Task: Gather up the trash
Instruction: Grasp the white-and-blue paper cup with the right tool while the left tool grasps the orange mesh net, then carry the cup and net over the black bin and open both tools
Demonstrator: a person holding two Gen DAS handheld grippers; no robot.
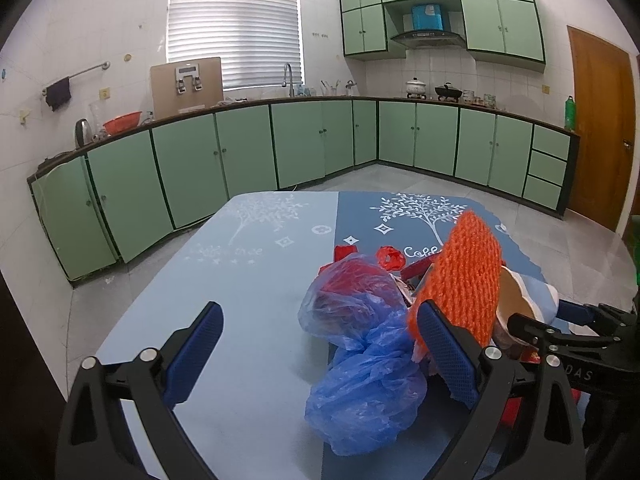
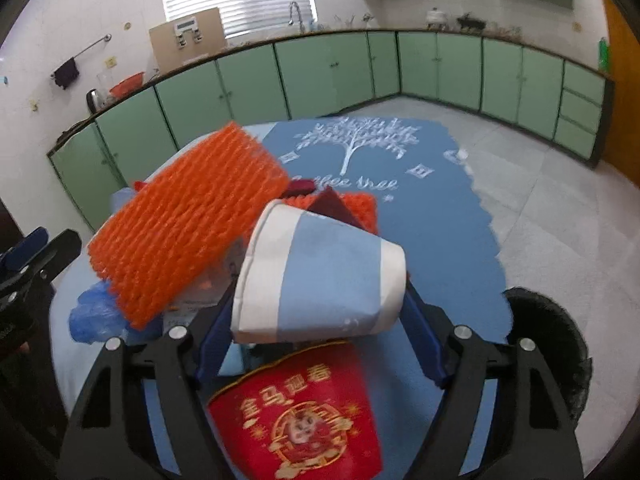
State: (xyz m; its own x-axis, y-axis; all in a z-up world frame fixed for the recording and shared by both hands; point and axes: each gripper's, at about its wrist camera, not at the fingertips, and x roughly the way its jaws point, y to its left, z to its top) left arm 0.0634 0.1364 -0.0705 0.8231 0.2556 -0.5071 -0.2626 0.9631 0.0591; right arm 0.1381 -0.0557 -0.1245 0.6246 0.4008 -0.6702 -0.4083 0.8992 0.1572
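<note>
A pile of trash lies on the blue table (image 1: 248, 280). My left gripper (image 1: 320, 344) is open, its jaws on either side of a crumpled blue plastic bag (image 1: 368, 384) with red scraps inside. An orange foam net (image 1: 468, 276) stands right of the bag, by the right finger. My right gripper (image 2: 320, 312) is shut on a white and blue paper cup (image 2: 320, 272), held on its side above the table; the cup also shows in the left wrist view (image 1: 528, 300). The orange net (image 2: 188, 232) leans left of the cup. A red printed packet (image 2: 296, 416) lies under the right gripper.
A black trash bin (image 2: 556, 344) stands on the floor right of the table. Green kitchen cabinets (image 1: 240, 160) line the far walls under a counter with pots and a kettle. A brown door (image 1: 600, 128) is at the far right.
</note>
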